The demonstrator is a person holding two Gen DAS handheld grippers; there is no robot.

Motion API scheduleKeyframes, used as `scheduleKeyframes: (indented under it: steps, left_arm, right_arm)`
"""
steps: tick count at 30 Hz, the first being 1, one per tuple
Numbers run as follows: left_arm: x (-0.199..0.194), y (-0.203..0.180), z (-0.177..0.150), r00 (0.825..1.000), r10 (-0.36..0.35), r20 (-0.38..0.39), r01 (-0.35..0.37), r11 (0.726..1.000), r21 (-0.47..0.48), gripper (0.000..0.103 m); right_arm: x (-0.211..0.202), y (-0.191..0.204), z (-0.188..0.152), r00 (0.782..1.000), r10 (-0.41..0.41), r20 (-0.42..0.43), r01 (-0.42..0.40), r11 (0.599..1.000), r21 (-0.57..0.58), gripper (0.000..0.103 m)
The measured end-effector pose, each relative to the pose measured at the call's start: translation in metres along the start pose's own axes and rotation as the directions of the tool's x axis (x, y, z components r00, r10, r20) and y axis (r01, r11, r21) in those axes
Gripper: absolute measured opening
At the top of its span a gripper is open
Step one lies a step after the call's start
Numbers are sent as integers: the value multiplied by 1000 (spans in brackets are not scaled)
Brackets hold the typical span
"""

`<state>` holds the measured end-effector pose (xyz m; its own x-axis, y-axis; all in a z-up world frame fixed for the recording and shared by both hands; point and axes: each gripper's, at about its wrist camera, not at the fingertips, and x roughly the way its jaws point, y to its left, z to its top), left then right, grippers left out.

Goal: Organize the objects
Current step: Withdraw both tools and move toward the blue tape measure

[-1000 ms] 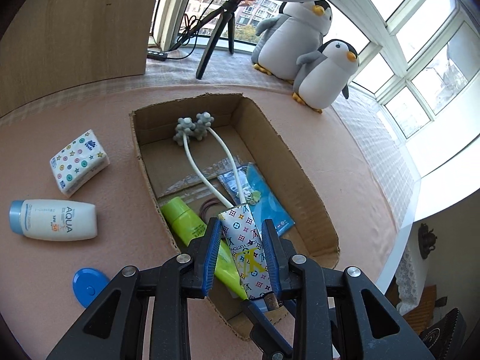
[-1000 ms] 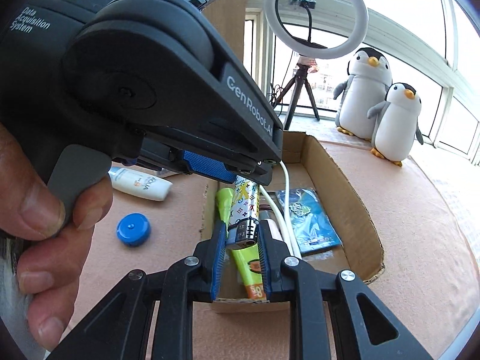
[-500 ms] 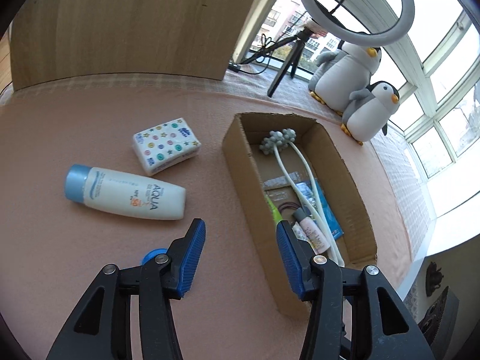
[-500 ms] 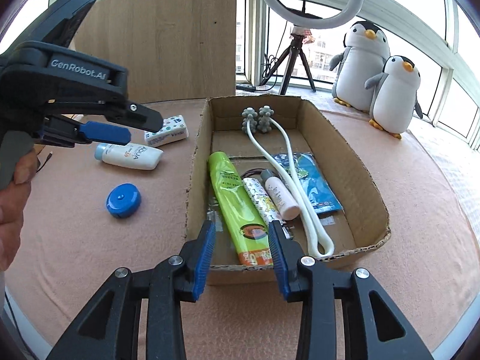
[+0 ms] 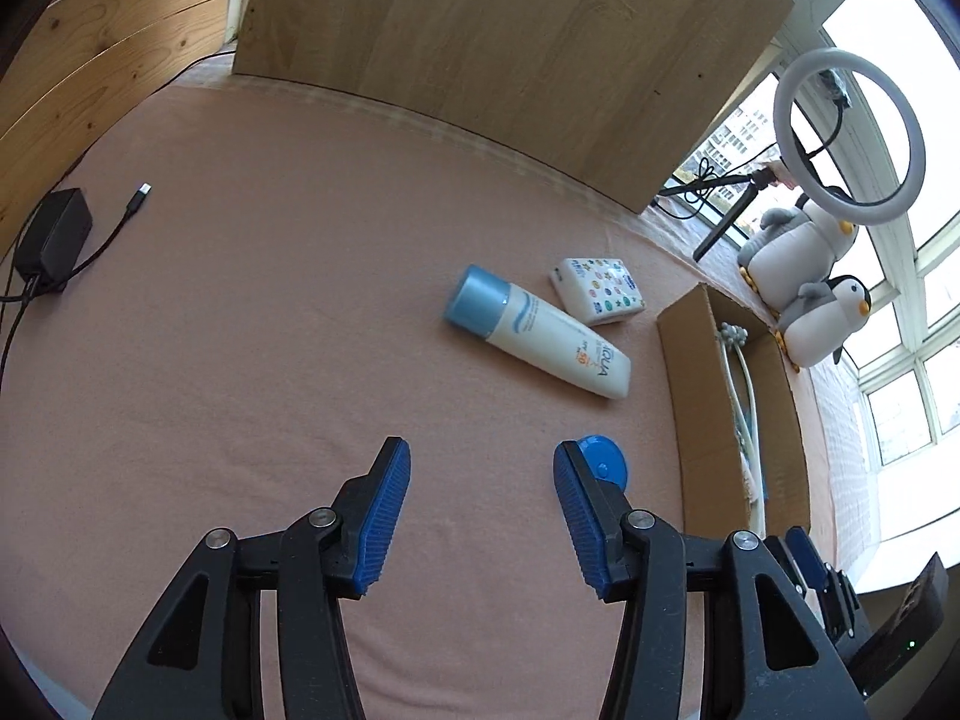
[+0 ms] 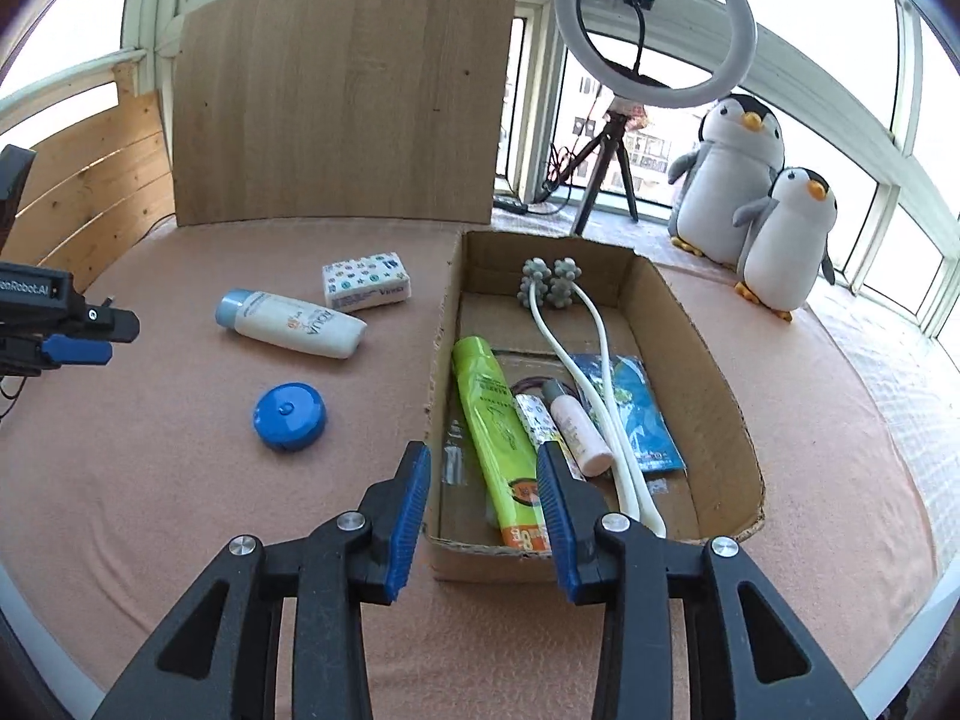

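A cardboard box (image 6: 708, 354) (image 5: 696, 396) holds a green tube (image 6: 492, 426), a patterned tube (image 6: 537, 420), a small pink bottle (image 6: 576, 426), a white two-armed massager (image 6: 594, 360) and a blue packet (image 6: 642, 414). Left of the box lie a white sunscreen bottle (image 6: 294, 324) (image 5: 540, 336), a patterned tissue pack (image 6: 366, 285) (image 5: 597, 291) and a blue round case (image 6: 290, 417) (image 5: 600, 465). My right gripper (image 6: 483, 480) is open over the box's near-left corner. My left gripper (image 5: 480, 480) is open above bare cloth, its right finger beside the blue case.
Two plush penguins (image 6: 756, 198) and a ring light on a tripod (image 6: 654, 30) stand behind the box. A wooden board (image 6: 342, 90) leans at the back. A black adapter with a cable (image 5: 54, 240) lies at the far left. The pink cloth (image 5: 270, 330) covers the table.
Both grippers let go of the patterned tube, which now lies in the box. The left gripper opened and swung left over the cloth; the right opened and pulled back from the box.
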<state>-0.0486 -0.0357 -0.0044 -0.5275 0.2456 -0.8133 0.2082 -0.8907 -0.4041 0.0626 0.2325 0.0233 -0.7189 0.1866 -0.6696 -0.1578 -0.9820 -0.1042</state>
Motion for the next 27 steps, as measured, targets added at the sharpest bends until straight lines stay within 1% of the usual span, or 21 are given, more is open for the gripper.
scheduleKeyframes:
  steps: [2, 3, 4, 6, 8, 10, 12, 18, 20, 21, 22, 23, 27]
  left_arm:
    - [-8, 14, -4, 1000, 6, 10, -6, 1000, -18, 54]
    - [-11, 19, -6, 1000, 8, 16, -7, 1000, -26, 55]
    - [-16, 25, -8, 1000, 11, 22, -10, 999, -32, 55]
    - [-23, 34, -13, 999, 21, 32, -19, 999, -45, 57]
    - [-28, 44, -19, 999, 25, 34, -23, 998, -63, 57]
    - [-32, 54, -25, 999, 34, 35, -31, 997, -75, 57]
    - [-36, 64, -32, 998, 47, 35, -43, 995, -89, 57]
    - [-42, 99, -47, 997, 68, 26, -63, 986, -154, 57]
    - [-44, 109, -49, 997, 71, 31, -65, 984, -166, 57]
    - [-45, 112, -50, 997, 71, 35, -65, 983, -170, 59]
    - [-46, 115, -50, 997, 73, 40, -65, 983, -170, 61]
    - [-46, 117, -51, 996, 76, 46, -67, 983, -168, 63]
    - [-50, 127, -53, 994, 81, 72, -70, 987, -144, 71]
  right_arm:
    - [-9, 16, 5, 999, 32, 38, -31, 999, -34, 40]
    - [-10, 26, 6, 997, 59, 46, -57, 997, -52, 45]
    - [-9, 38, 7, 996, 86, 39, -83, 994, -76, 54]
    - [4, 61, 5, 990, 141, -15, -142, 983, -114, 60]
    - [24, 74, -1, 980, 183, -79, -191, 976, -103, 60]
    - [48, 80, -6, 967, 200, -155, -212, 975, -66, 60]
    - [65, 81, -7, 960, 206, -190, -216, 976, -32, 60]
    - [93, 88, 3, 965, 187, -185, -202, 977, -68, 60]
    - [99, 90, 7, 963, 192, -188, -211, 974, -83, 60]
    - [102, 91, 8, 962, 196, -192, -216, 972, -92, 59]
    - [104, 93, 9, 960, 202, -196, -224, 969, -100, 49]
    - [106, 95, 9, 957, 207, -203, -233, 966, -111, 43]
    - [105, 107, 9, 946, 248, -208, -283, 945, -161, 43]
